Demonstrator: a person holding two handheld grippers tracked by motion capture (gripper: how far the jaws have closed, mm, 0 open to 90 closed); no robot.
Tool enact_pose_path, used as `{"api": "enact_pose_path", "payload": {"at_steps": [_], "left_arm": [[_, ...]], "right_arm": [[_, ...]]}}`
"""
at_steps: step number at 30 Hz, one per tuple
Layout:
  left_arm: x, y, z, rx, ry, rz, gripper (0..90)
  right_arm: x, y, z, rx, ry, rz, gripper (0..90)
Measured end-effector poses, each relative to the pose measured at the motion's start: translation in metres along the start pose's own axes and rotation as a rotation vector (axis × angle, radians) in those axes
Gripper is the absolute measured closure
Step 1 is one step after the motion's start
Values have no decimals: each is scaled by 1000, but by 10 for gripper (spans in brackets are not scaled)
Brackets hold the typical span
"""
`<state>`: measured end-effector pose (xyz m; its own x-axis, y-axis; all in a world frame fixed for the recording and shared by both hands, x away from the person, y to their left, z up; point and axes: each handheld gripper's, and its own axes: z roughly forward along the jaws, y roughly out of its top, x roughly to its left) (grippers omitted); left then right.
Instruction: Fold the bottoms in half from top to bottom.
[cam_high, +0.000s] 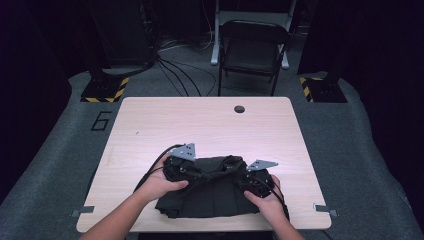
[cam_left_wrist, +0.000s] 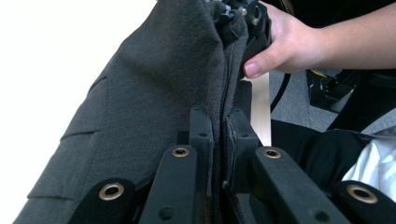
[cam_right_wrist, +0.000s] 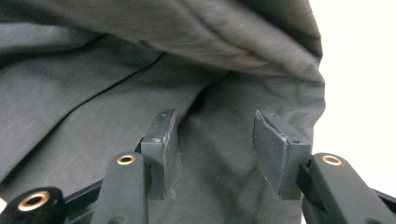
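The dark grey garment (cam_high: 212, 192) is being pinched by the left gripper (cam_left_wrist: 219, 140); right gripper (cam_right_wrist: 212, 144), jaws apart, is risking uneven slippage near the desk's (cam_high: 210, 120) front edge.

Only readable mark: digit "6" (cam_high: 101, 120), black, on grey floor mat left of table (cam_high: 210, 120).

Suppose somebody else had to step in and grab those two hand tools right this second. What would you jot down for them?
Left gripper: fingers shut on a fold of the dark grey garment.
Right gripper: fingers open, the cloth lying between them, nothing pinched.
Garment: bunched at the near edge of the wooden table, between both hands; it looks partly folded.
Done: the left side is gripped.
Left: probably close the right fingers on the cloth, then go on folding or smoothing it.
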<state>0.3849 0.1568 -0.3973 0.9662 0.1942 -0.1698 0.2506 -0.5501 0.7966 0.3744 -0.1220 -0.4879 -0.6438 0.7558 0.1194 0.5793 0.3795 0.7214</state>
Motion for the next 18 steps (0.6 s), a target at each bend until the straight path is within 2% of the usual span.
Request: {"api": "enact_pose_path", "payload": {"at_steps": [2, 8, 13, 18], "left_arm": [[-2, -3, 2, 2, -6, 0, 830], [-6, -13, 5, 0, -22, -11, 829], [-6, -26, 10, -33, -34, -55, 827], [-8, -35, 19, -22, -47, -82, 818]], "right_arm": [[2, -3, 1, 16, -4, -23, 496], [-2, -14, 12, 67, -24, 4, 498], [-5, -15, 12, 68, -18, -7, 500], [-5, -15, 12, 67, -21, -6, 500]]}}
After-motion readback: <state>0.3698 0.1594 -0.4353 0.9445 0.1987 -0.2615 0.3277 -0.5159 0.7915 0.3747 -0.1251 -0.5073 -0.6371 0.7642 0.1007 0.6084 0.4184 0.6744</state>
